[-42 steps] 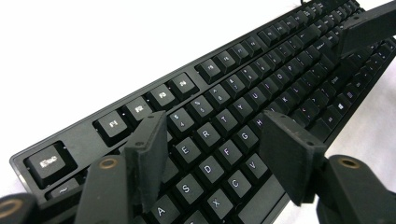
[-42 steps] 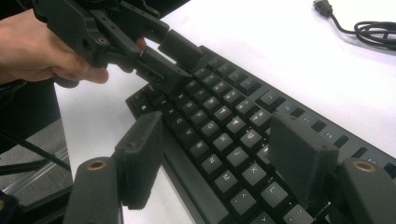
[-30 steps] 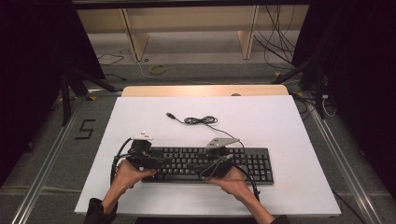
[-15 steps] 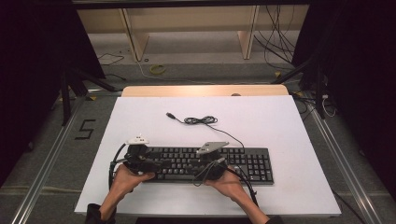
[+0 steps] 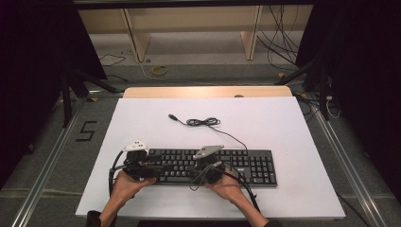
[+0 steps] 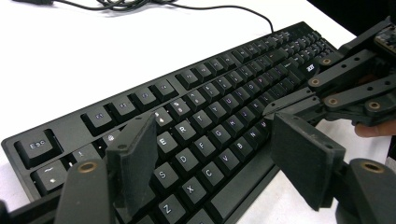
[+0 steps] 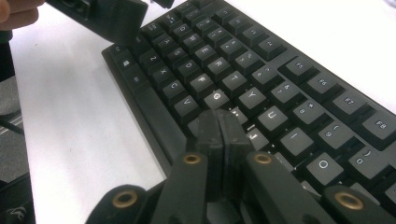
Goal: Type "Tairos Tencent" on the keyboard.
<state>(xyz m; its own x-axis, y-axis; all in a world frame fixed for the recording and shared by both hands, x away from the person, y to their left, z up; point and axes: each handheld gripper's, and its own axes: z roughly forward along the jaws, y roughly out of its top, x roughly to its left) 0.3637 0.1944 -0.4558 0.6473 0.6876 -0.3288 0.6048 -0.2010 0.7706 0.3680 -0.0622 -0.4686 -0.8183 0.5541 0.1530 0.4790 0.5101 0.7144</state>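
Keyboard (image 5: pixel 208 165) lay near you on the white mat (image 5: pixel 283 123); your right gripper (image 7: pixel 218 123), jaws just pinched together, was poking keys, left gripper (image 6: pixel 215 154) spread wide above, so next you needed a straight press.

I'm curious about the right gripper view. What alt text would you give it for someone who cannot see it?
The right gripper, its two black fingers pressed shut with nothing between them, points its tip down at the middle letter keys of a black keyboard lying on a white table. At the top left, one finger of the left gripper hangs over the keyboard's end.
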